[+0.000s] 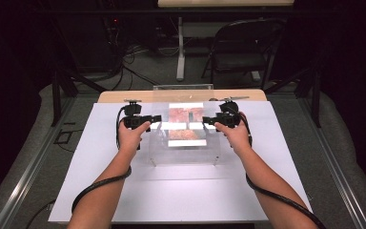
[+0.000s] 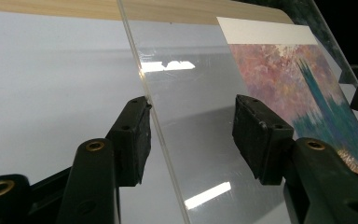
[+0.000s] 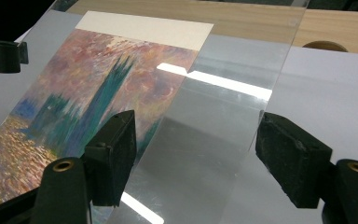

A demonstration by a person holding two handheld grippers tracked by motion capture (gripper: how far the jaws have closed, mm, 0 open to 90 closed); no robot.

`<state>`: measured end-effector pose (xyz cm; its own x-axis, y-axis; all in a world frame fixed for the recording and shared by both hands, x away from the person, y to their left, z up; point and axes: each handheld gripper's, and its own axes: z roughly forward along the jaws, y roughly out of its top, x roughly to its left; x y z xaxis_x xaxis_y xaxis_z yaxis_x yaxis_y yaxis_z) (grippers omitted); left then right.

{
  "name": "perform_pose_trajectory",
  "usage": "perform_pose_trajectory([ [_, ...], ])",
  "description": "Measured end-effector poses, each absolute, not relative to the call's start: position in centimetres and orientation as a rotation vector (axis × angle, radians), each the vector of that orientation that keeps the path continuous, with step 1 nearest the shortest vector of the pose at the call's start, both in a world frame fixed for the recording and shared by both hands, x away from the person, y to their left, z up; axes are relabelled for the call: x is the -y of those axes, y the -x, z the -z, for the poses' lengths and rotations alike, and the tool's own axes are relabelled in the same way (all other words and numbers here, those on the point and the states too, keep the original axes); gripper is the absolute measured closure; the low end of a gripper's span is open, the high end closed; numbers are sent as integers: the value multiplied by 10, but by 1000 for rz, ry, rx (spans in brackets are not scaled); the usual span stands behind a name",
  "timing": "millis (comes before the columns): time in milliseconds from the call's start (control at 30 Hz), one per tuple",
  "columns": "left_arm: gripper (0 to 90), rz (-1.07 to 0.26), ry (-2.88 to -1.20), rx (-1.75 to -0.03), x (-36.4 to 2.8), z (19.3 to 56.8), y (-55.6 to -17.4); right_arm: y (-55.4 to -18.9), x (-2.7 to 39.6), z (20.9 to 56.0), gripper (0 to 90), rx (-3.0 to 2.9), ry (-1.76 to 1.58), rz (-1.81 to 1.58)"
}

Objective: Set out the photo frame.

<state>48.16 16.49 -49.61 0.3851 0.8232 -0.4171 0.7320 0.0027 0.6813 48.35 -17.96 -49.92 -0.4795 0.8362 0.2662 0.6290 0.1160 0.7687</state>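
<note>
A clear acrylic sheet (image 1: 183, 153) lies over a painted print (image 1: 186, 114) of pink sky and a teal tower, on a white board (image 1: 181, 195). My left gripper (image 1: 157, 118) is at the sheet's left edge and my right gripper (image 1: 206, 120) at its right edge, both pointing inward. In the left gripper view the sheet (image 2: 186, 84) runs between the open jaws of the gripper (image 2: 191, 100); the left pad (image 2: 137, 135) touches its edge, and the print (image 2: 284, 70) lies beyond. In the right gripper view the jaws of the gripper (image 3: 196, 116) straddle the edge of the sheet (image 3: 233, 93) beside the print (image 3: 88, 84).
The board rests on a wooden tabletop (image 1: 119, 97) whose far edge shows behind it. Beyond stand a black folding chair (image 1: 245, 47) and a white table leg (image 1: 180, 47) among floor cables. Grey padding flanks the table on both sides.
</note>
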Motion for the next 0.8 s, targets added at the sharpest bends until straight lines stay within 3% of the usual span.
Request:
perform_pose_trajectory([
  [667, 527, -160, -1725, -1324, -168, 483, -465, -464, 183, 485, 342, -2127, -1390, -1302],
  [800, 539, -168, -1728, -1310, -169, 479, -461, -461, 186, 481, 390, -2124, -1382, -1309],
])
